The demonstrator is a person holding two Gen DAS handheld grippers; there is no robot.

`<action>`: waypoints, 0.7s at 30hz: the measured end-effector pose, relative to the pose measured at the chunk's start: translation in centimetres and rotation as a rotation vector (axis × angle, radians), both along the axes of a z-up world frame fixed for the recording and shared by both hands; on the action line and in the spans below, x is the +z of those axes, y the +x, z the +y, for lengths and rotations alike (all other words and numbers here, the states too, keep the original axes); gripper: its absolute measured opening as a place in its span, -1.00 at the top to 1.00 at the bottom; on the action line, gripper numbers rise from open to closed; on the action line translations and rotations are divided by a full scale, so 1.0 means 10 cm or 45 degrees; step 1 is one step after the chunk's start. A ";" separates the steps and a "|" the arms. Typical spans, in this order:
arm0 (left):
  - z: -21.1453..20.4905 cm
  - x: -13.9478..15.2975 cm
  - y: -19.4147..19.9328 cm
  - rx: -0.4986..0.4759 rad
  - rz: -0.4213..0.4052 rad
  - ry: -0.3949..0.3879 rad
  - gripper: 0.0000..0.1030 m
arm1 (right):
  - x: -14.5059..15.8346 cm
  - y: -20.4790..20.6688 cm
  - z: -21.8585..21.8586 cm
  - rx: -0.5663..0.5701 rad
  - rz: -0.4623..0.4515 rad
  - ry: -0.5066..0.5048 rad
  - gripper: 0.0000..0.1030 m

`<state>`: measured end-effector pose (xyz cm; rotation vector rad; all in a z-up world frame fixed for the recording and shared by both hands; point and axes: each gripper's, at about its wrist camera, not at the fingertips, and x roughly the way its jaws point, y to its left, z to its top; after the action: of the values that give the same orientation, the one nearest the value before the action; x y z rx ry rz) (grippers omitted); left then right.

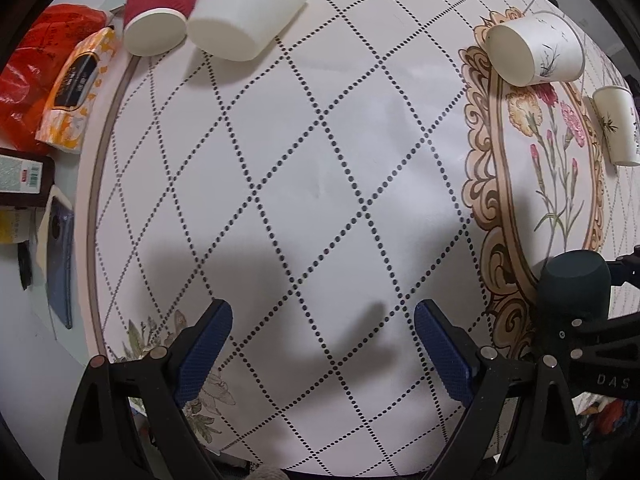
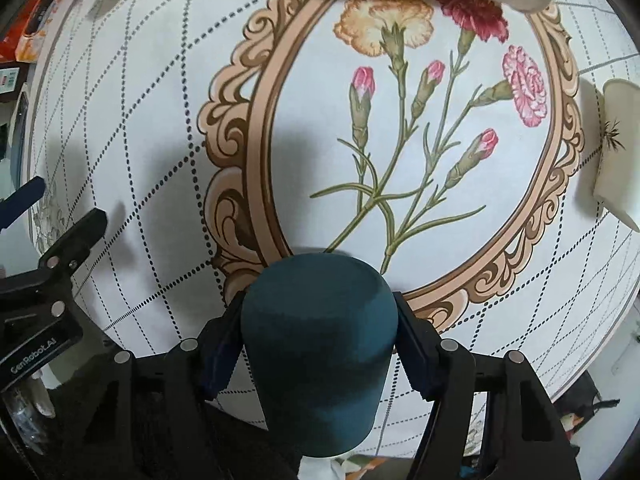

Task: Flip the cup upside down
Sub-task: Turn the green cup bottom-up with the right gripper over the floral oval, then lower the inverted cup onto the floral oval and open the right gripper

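The right gripper [image 2: 318,336] has its jaws clamped on the sides of a dark teal cup [image 2: 320,344], held over the near edge of the surface [image 2: 132,184]. The cup's long axis runs along the fingers, closed bottom pointing away from the camera. The left gripper [image 1: 323,344] hangs with jaws apart, holding nothing.

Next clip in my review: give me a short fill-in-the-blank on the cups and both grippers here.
1. The right gripper is shut on a dark ____ cup.
2. The left gripper is ____ and holds nothing.
3. The red paper cup lies beside a plain ____ cup.
4. The table has a ring-framed print of ____.

Missing words: teal; open; white; flowers
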<state>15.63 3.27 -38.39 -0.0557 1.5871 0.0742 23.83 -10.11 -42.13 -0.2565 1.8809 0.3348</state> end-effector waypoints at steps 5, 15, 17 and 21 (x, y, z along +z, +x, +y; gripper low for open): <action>-0.04 -0.03 0.11 -0.033 0.009 -0.039 -0.81 | 0.14 0.06 -0.13 -0.078 -0.087 0.064 -0.37; -0.10 0.00 0.31 -0.060 0.003 -0.024 -0.81 | 0.80 0.33 -0.60 -0.318 -0.536 0.180 -0.37; -0.11 0.00 0.34 -0.071 0.002 -0.016 -0.81 | 1.09 0.27 -0.62 -0.362 -0.639 0.192 -0.36; -0.16 0.03 0.34 -0.090 0.010 0.000 -0.81 | 1.22 0.25 -0.65 -0.446 -0.865 0.210 -0.37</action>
<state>19.07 1.62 -38.12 0.0012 1.5958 0.0193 26.35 -16.57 -29.90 0.0730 1.1884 0.1329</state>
